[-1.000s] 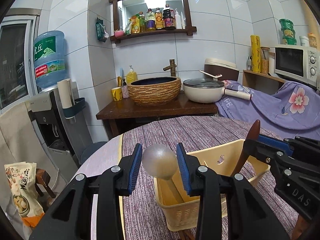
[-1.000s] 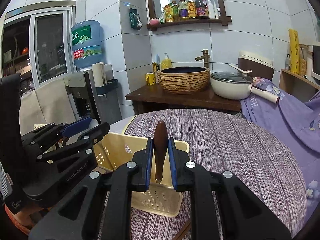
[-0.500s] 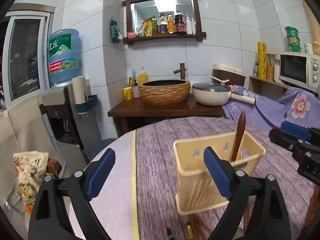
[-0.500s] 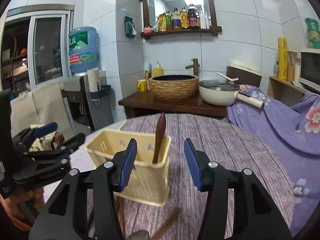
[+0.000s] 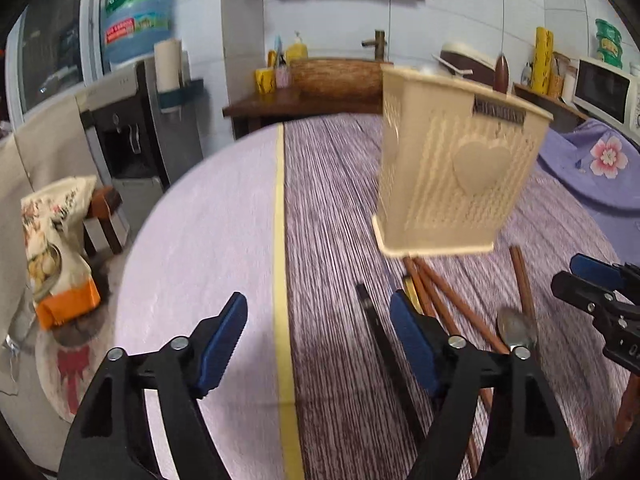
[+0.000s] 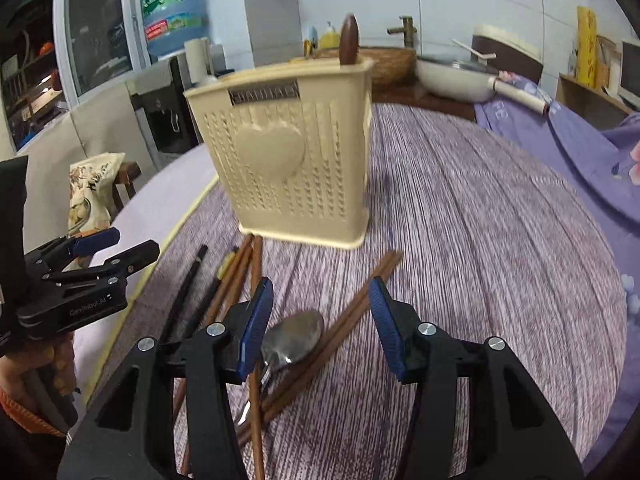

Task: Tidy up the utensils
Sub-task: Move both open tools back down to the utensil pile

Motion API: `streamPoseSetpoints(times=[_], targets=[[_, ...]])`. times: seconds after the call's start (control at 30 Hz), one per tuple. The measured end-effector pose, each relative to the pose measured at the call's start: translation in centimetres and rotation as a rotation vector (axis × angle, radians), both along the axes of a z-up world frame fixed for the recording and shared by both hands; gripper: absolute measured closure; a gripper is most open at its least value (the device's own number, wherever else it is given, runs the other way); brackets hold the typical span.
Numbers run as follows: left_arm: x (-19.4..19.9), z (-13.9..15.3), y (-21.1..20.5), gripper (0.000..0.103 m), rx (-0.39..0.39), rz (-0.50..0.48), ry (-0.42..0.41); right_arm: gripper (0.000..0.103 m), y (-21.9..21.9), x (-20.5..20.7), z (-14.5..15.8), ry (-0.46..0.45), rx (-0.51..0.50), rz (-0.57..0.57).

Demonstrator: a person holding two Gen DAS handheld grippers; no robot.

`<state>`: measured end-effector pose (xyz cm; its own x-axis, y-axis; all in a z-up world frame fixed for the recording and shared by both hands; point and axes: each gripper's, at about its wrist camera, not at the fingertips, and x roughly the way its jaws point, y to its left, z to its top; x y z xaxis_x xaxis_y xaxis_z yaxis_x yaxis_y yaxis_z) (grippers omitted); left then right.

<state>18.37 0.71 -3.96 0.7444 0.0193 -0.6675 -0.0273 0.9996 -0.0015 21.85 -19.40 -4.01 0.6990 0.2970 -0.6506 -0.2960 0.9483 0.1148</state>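
Observation:
A cream utensil holder [image 5: 452, 176] [image 6: 288, 160] stands on the table with a dark wooden handle [image 6: 349, 40] poking out of it. In front of it lie brown chopsticks [image 6: 344, 320] [image 5: 436, 300], black chopsticks [image 6: 192, 284] [image 5: 372, 320] and a metal spoon [image 6: 296, 338] [image 5: 516, 328]. My left gripper [image 5: 316, 340] hangs low over the cloth, its jaws closing on nothing; one black chopstick lies just inside its right finger. My right gripper [image 6: 320, 328] is open above the spoon bowl and brown chopsticks, gripping nothing.
The round table has a purple striped cloth with a yellow stripe [image 5: 280, 240]. A water dispenser [image 5: 132, 92] and a printed bag [image 5: 56, 248] on a stool are off its left edge. Behind are a wooden counter [image 5: 296, 100] and a pot [image 6: 452, 76].
Both grippers released their utensils into the holder, opened, and sank toward the table. The holder now looms above them, and the loose chopsticks and spoon have come into view.

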Motion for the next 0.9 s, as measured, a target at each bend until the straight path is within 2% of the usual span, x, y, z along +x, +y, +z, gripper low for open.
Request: streamPoseSetpoints(times=[0.07,0.13,0.23,0.53,0.9], targets=[[-0.1,-0.8,-0.1,0.038,-0.011,-0.009,0.021,0.055,-0.5,0.0,-0.9,0.027,-0.006,-0.036],[-0.2,-1.2,-0.5,0.039,-0.007,-0.017,0.026,0.060,-1.2,0.2,-1.7,0.047,-0.021,-0.079],[-0.2,-1.5,-0.9,0.039,-0.002,-0.023,0.028,0.062,-2.2,1.3,-2.3,0.095,-0.006,-0.122],[0.3,-2.0,-1.7,0.040,0.012,-0.029,0.046,0.072,-1.8,2.8,-4.0,0.168,0.007,-0.141],[1.4,-2.4,-1.6,0.049,0.009,-0.025,0.100,0.074,-2.0,4.7,-4.0,0.198,0.021,-0.176]])
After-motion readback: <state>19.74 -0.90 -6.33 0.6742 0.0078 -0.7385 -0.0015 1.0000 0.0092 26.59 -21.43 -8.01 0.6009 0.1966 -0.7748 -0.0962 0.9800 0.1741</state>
